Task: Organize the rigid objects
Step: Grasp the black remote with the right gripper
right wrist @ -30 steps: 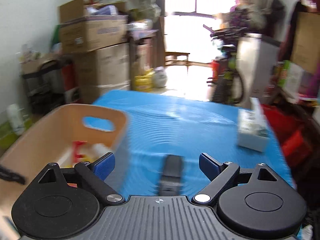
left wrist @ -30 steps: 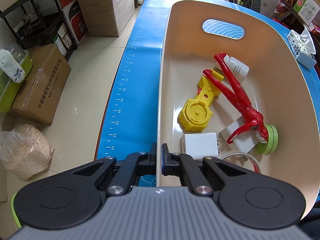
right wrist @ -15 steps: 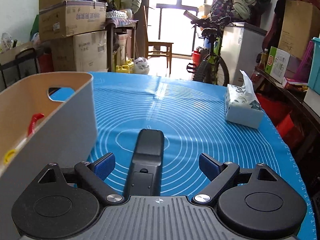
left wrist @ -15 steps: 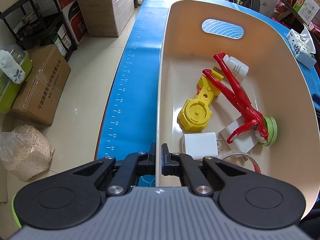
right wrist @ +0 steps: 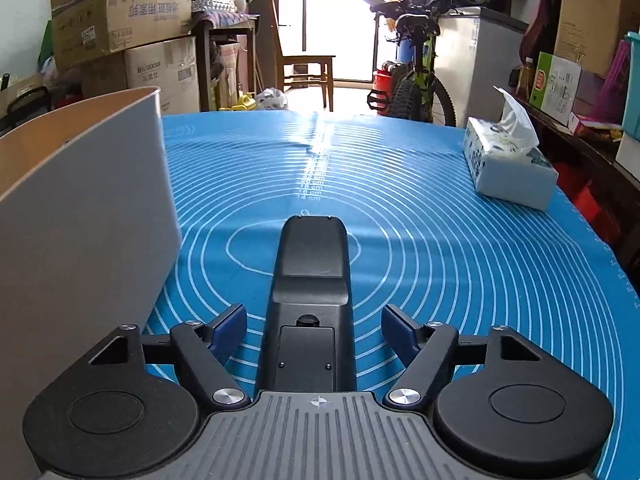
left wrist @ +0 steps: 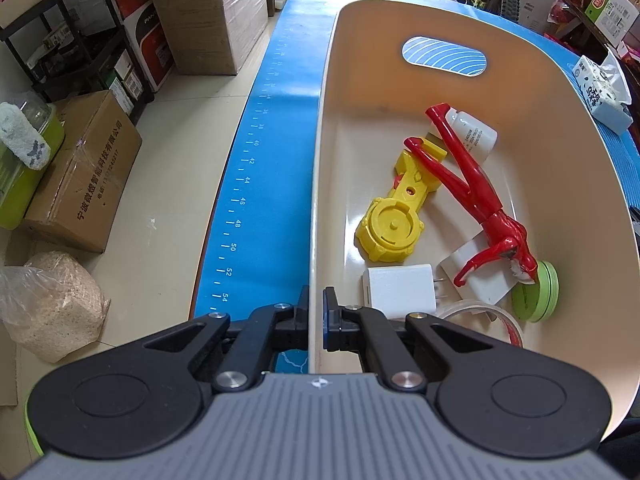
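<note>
Right claw point(right wrist: 314, 330) has just been closing; we see its jaws still clear of the black remote point(right wrist: 310, 300) lying mid-mat point(right wrist: 440, 240). Left claw point(left wrist: 316, 312) pinches the bin point(left wrist: 320, 160) wall. Remote looks stiff, light, slick: we'd grip its long sides.

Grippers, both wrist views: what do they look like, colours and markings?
Both match: left gripper and right gripper have black linkage arms with silver pivot screws, round black housings, a ribbed grey body bearing a small crosshair mark, and blue finger pads. No cables or sleeves show.
</note>
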Motion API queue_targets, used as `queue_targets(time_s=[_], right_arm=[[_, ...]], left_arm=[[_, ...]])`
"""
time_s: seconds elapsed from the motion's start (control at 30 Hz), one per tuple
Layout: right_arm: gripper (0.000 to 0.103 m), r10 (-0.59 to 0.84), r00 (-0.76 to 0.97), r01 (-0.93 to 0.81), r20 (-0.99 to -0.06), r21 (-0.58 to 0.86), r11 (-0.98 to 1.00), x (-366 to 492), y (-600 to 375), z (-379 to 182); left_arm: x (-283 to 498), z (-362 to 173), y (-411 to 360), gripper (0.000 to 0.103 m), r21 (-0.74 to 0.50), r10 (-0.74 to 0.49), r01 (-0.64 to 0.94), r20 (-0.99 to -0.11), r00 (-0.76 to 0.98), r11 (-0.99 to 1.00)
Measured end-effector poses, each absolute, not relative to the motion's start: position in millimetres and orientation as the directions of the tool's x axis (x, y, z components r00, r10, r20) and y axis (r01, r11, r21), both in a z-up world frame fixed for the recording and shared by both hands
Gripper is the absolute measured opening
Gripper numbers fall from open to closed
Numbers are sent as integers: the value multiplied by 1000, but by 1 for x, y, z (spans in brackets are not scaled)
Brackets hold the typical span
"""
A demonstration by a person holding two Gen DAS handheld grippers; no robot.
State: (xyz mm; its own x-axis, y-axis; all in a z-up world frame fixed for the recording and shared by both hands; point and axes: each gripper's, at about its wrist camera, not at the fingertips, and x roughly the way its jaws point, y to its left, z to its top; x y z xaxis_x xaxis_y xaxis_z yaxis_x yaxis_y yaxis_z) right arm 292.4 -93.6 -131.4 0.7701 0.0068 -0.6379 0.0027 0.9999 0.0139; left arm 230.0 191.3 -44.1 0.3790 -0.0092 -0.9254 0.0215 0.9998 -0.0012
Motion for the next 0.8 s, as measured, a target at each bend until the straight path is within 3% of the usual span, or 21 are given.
queue_targets(time_s=[0.37,0.57,0.8], right_arm=[[71,-1,782,18,-623,20,1000,294,-94,-132],[54,-6,787,23,-617,19,1000,292,-93,-131],[53,-20,781,33,-624,10,999,289,-94,-129]], left_arm=[[230,-44,191,4,-2,-10,20,-925,379,1000],[230,-43,192,4,-1,-9,21,-925,379,1000],[230,-43,193,4,-4,-12,21,-925,380,1000]])
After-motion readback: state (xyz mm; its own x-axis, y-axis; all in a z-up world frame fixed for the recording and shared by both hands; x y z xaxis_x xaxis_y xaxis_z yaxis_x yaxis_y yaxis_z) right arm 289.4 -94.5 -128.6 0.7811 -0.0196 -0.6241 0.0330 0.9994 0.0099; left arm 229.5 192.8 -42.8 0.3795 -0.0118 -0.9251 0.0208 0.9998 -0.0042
